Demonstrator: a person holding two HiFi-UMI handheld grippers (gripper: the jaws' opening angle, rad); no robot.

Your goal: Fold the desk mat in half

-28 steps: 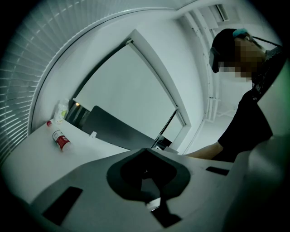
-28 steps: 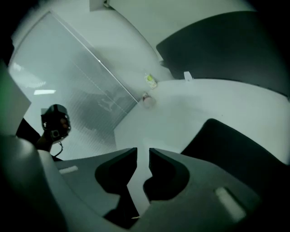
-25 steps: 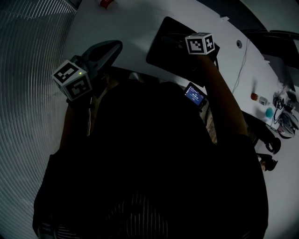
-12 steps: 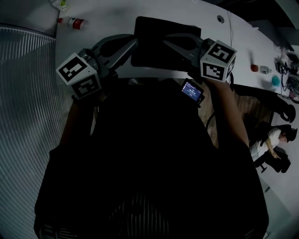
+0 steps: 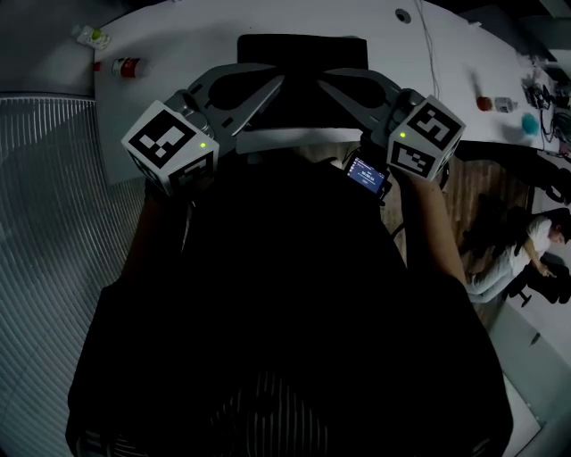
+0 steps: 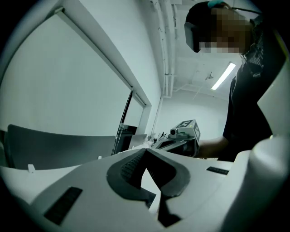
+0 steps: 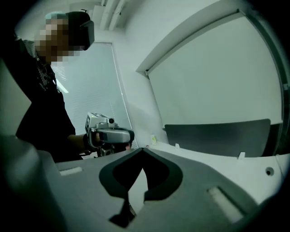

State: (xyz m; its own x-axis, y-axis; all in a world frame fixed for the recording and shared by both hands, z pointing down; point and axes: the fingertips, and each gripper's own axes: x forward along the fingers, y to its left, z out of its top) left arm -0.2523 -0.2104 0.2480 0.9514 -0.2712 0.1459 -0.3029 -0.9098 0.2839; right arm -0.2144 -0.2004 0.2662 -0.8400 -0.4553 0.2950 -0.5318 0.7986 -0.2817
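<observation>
The black desk mat point(image 5: 299, 62) lies flat on the white table point(image 5: 196, 45), straight ahead of me. Both grippers are raised over its near edge, their jaws angled inward toward each other. My left gripper point(image 5: 275, 85) comes in from the left; its jaws are shut with nothing between them. My right gripper point(image 5: 323, 80) comes in from the right, also shut and empty. Neither touches the mat. Each gripper view shows the other gripper, the right gripper point(image 6: 181, 135) and the left gripper point(image 7: 108, 132), beyond closed tips. The mat is hidden in both gripper views.
A red-capped bottle point(image 5: 125, 67) and a small packet point(image 5: 89, 36) sit at the table's left end. A cable point(image 5: 433, 49), a grommet point(image 5: 403, 15) and small items point(image 5: 486, 104) lie to the right. A dark panel point(image 7: 217, 136) stands behind the table. A person point(image 5: 526, 254) crouches at far right.
Both grippers have risen and swung inward, so their tips now nearly meet over the mat's near edge. The right gripper has pulled back off the mat. My head view has turned to centre the mat.
</observation>
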